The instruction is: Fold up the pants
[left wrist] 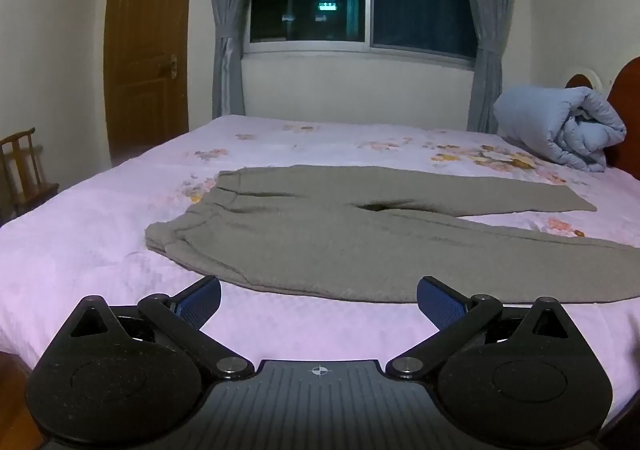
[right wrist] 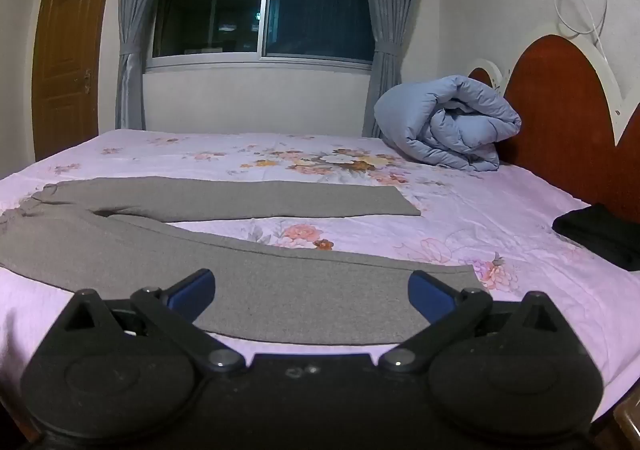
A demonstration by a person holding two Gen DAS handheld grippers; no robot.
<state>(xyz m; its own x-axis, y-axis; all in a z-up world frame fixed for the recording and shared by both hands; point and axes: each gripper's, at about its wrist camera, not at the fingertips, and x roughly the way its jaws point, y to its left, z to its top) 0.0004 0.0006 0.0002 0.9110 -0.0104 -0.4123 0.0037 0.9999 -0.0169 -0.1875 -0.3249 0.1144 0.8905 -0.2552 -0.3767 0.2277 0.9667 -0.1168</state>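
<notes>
Grey pants (left wrist: 320, 234) lie flat on the pink floral bed sheet (left wrist: 100, 242), waistband to the left, two legs spread apart to the right. My left gripper (left wrist: 319, 300) is open and empty, just in front of the near edge of the pants by the waist and hip. In the right wrist view the pants (right wrist: 280, 290) show their near leg and cuff. My right gripper (right wrist: 312, 296) is open and empty, hovering over the cuff end of the near leg. The far leg (right wrist: 248, 200) lies straight behind it.
A rolled blue duvet (right wrist: 448, 122) sits at the head of the bed against the red headboard (right wrist: 560, 122). A black folded cloth (right wrist: 600, 234) lies at the right edge. A wooden chair (left wrist: 24, 174) stands left of the bed, a door (left wrist: 144, 42) and window behind.
</notes>
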